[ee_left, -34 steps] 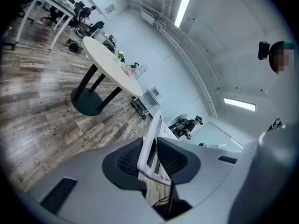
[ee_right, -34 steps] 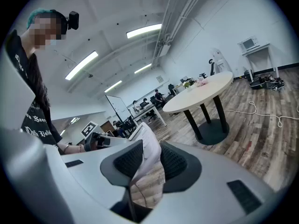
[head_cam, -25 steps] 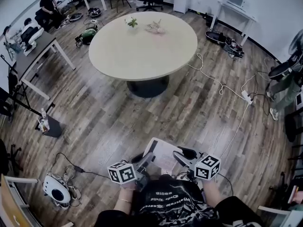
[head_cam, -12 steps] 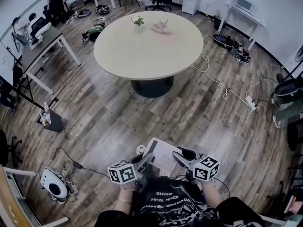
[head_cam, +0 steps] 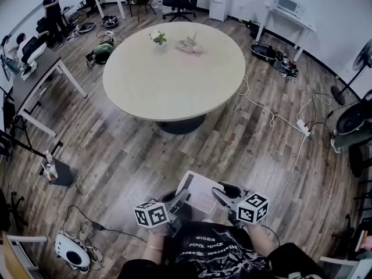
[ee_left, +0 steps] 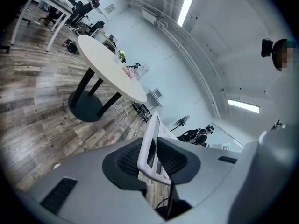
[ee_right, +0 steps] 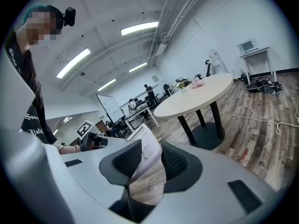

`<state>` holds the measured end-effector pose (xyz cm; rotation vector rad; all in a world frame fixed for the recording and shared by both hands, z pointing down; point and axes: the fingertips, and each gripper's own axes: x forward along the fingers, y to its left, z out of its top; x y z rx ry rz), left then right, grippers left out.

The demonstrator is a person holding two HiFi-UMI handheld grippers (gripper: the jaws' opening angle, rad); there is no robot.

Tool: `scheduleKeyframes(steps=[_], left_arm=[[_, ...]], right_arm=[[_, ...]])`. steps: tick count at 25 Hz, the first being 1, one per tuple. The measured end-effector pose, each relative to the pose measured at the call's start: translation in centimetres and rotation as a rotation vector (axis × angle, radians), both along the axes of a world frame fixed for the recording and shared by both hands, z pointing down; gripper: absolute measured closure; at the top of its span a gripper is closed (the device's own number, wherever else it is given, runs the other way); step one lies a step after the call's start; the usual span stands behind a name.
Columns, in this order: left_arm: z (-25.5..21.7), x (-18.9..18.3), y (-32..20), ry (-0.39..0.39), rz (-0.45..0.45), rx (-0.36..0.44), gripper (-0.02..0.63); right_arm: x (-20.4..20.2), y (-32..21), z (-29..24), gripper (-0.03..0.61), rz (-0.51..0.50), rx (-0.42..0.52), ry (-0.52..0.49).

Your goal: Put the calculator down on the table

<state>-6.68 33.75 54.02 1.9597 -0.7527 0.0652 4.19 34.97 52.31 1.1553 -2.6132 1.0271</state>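
Left gripper (ee_left: 152,157): jaws clamped on the left edge of the calculator (head_cam: 201,192), whose thin white body stands edge-on between the pads.
Right gripper (ee_right: 150,161): jaws closed on the calculator's opposite, right edge.
Calculator: held in the air between both grippers, close before the person's chest, over the wooden floor (head_cam: 116,150).
Round table (head_cam: 174,80): farther ahead, well apart from the calculator and the grippers, with a small plant (head_cam: 158,38) near its far rim.
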Motion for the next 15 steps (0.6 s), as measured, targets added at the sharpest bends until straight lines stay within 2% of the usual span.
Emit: scheduleKeyframes(steps=[6,15], left_arm=[[-0.1,-1.6,-7.1,-0.015,0.079,0.016,0.508],[1.0,-4.1,-13.1,-0.033,0.169,0.01,0.508]], right_arm=[[-1.7,-6.2,0.2,0.437,0.085,-0.005,0.002],[-4.4,-11.3,1.5,0.436,0.176,-0.016,-0.003]])
